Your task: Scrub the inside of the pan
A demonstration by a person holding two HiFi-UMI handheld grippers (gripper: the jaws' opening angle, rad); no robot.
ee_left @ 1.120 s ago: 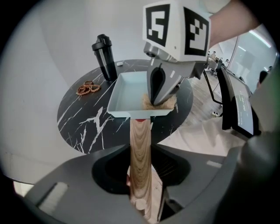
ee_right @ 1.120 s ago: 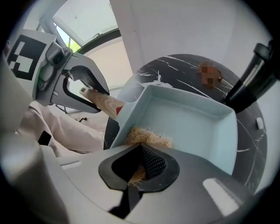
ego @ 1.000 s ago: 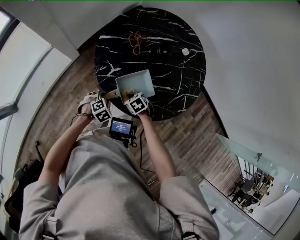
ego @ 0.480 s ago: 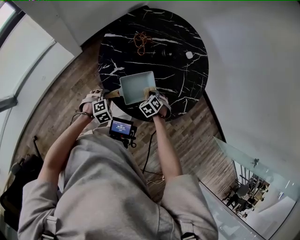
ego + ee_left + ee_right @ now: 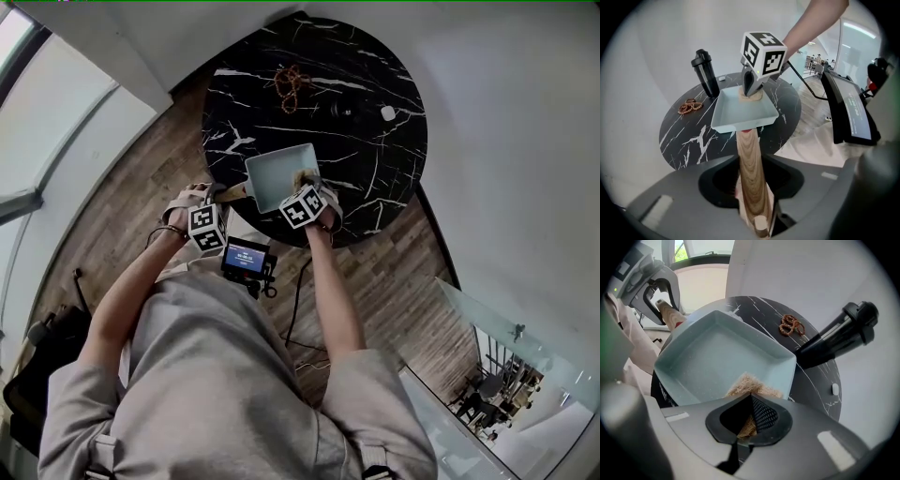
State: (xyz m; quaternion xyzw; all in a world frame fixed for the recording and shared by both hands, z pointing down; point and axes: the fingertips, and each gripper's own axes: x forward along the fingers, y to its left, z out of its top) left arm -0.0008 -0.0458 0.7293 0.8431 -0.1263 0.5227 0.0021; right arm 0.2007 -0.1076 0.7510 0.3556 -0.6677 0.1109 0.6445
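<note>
A pale blue square pan (image 5: 277,174) (image 5: 740,112) (image 5: 717,357) rests at the near edge of the round black marble table (image 5: 366,141). Its wooden handle (image 5: 750,173) (image 5: 232,193) runs back between the jaws of my left gripper (image 5: 217,201) (image 5: 752,206), which is shut on it. My right gripper (image 5: 307,187) (image 5: 749,420) is shut on a tan fibrous scrub pad (image 5: 752,385) (image 5: 751,97). The pad presses on the pan's floor near the right wall.
A black bottle (image 5: 705,72) (image 5: 836,336) stands on the table beyond the pan. A brown bead string (image 5: 292,82) (image 5: 791,326) and a small white object (image 5: 388,113) lie farther back. A device with a lit screen (image 5: 246,258) hangs at the person's chest. Wooden floor surrounds the table.
My right gripper has moved with the scrub pad from the pan's near left area to its right side. The left gripper and pan handle have stayed roughly put.
</note>
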